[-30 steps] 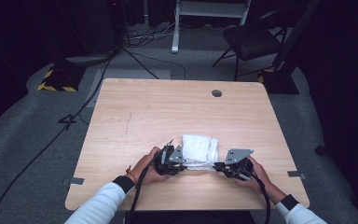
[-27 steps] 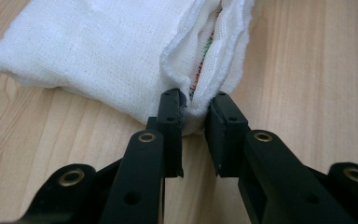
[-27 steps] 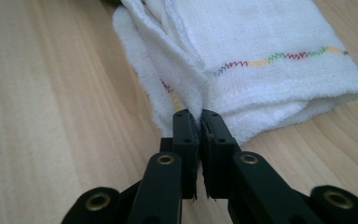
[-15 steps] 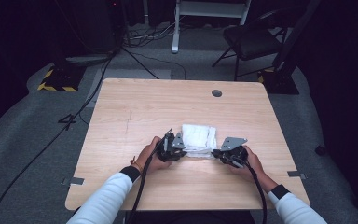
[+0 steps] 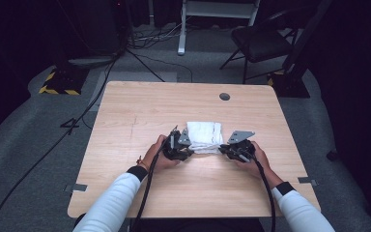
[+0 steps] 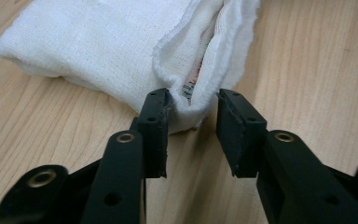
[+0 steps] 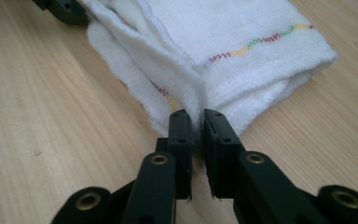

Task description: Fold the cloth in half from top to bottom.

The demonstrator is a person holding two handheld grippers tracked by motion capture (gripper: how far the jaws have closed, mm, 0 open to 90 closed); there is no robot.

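A folded white cloth (image 5: 204, 135) with a coloured stitch line lies mid-table on the wooden table (image 5: 174, 101). My left gripper (image 5: 188, 145) sits at its left near corner. In the left gripper view the jaws (image 6: 193, 100) have just been opening and stand apart, with the cloth's (image 6: 98, 42) hemmed corner loose between them. My right gripper (image 5: 222, 149) is at the right near corner. Its jaws (image 7: 195, 116) have just eased a little but still pinch a fold of the cloth (image 7: 242, 37).
A round cable hole (image 5: 224, 96) sits at the table's far right. Beyond the table are a chair (image 5: 261, 43), floor cables (image 5: 101, 92) and a yellow-black striped block (image 5: 58, 87). The left gripper's jaw (image 7: 60, 9) shows past the cloth in the right gripper view.
Both hands have moved away from the person, carrying the cloth's near edge farther onto the table. The cloth now lies as a more compact fold.
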